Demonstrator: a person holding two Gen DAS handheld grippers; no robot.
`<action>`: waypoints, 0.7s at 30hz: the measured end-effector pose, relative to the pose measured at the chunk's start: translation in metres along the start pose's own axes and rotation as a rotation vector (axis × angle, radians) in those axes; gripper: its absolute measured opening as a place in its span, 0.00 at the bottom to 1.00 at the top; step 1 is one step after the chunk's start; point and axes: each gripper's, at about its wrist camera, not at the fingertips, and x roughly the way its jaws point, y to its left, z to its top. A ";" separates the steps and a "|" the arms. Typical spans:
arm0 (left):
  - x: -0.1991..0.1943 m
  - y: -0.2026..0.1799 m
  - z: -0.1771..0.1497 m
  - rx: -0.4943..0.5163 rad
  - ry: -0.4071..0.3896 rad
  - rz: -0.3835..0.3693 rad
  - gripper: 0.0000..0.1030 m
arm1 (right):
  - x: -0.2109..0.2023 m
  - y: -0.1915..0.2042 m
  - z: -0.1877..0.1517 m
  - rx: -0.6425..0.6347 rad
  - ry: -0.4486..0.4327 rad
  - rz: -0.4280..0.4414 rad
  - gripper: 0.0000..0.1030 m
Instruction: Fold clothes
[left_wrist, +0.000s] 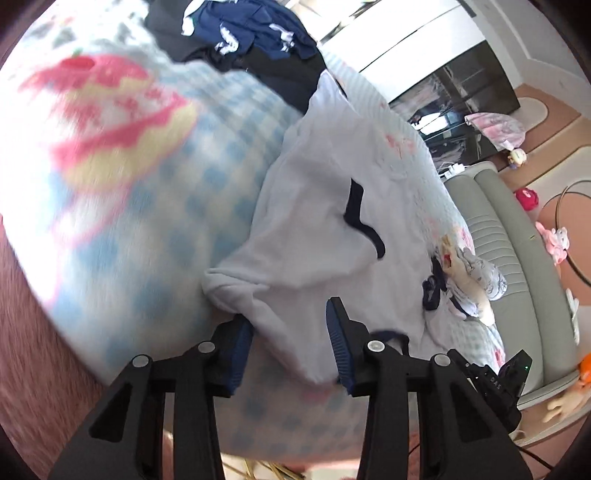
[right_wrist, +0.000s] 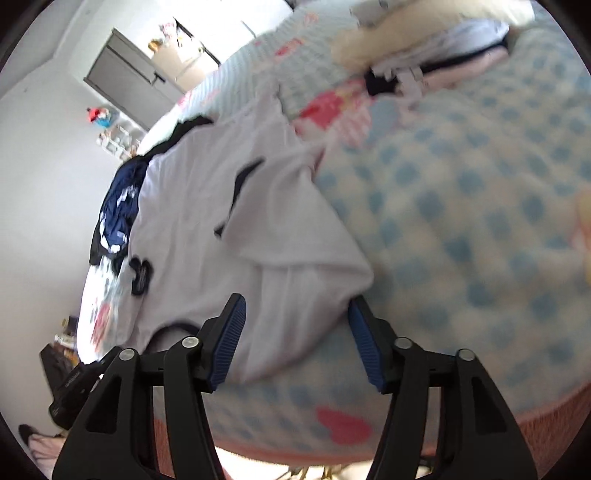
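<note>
A pale white shirt with a navy collar trim lies spread on a blue-checked blanket over a bed. My left gripper is open, and the shirt's near rolled edge lies between its blue pads. In the right wrist view the same shirt stretches away from me. Its near corner sits between the fingers of my open right gripper. Neither pair of jaws has closed on the cloth. Both views are blurred by motion.
A heap of dark navy clothes lies at the shirt's far end. A small pile of light garments sits near the bed's edge. A grey padded bench and a dark cabinet stand beyond the bed.
</note>
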 end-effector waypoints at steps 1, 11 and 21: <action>0.005 0.003 -0.001 -0.014 0.022 0.015 0.37 | 0.005 -0.002 -0.003 0.014 0.017 -0.021 0.50; 0.019 0.021 -0.008 -0.144 0.075 -0.092 0.35 | -0.003 -0.013 -0.010 0.076 -0.034 0.098 0.29; 0.035 0.027 -0.007 -0.197 0.136 -0.125 0.27 | 0.034 -0.020 -0.007 0.040 0.098 0.058 0.49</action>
